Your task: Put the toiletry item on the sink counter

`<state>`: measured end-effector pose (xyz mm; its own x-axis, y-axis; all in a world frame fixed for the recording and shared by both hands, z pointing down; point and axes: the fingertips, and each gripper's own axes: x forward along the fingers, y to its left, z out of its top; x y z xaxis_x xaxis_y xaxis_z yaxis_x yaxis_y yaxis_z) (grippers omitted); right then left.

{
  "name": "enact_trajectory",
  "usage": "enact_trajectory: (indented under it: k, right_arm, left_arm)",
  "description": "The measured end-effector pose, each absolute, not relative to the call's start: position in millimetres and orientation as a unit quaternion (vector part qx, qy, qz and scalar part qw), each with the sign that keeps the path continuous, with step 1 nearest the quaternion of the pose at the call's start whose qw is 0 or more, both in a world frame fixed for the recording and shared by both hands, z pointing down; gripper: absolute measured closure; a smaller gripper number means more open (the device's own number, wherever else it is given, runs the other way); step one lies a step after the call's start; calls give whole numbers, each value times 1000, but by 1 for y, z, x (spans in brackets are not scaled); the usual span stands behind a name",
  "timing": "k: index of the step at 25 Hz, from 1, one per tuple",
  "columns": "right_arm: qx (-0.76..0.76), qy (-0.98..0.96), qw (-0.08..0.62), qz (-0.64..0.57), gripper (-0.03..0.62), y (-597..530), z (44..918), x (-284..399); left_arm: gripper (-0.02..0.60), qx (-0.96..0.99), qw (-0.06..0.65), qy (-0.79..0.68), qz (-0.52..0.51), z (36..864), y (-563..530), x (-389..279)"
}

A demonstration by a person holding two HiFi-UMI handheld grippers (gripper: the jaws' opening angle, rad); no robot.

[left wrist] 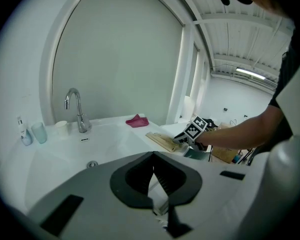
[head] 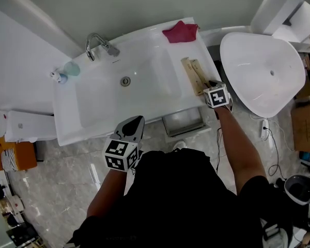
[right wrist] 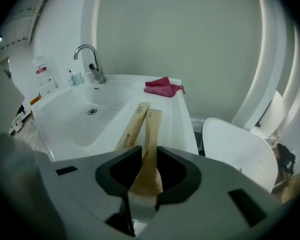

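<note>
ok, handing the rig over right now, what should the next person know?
Left gripper: jaws together, nothing in them, hanging in front of the sink basin.
Right gripper: shut on the near end of a tan paper-sleeved toiletry packet. The packet's far end looks to rest on the right side of the sink counter.
A second packet lies flat on the counter just left of it, side by side.
Done: the item is at the counter.
Left: open the right jaws so it lies free, then pull back. Probably nothing for the left gripper.
</note>
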<state>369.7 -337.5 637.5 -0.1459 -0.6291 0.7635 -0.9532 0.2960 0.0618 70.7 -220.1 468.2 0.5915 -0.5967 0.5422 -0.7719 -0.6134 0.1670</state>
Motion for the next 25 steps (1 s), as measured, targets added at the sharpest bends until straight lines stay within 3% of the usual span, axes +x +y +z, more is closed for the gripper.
enact_trajectory:
  k: [10, 25]
  right_arm:
    - [585, -700, 314, 265, 557, -336, 629, 377]
    - [630, -695, 259, 230, 562, -267, 545, 342]
  left_arm:
    - [575, 871, 197, -402, 203, 465, -212, 49]
    - [575, 883, 206, -374, 196, 453, -158, 2]
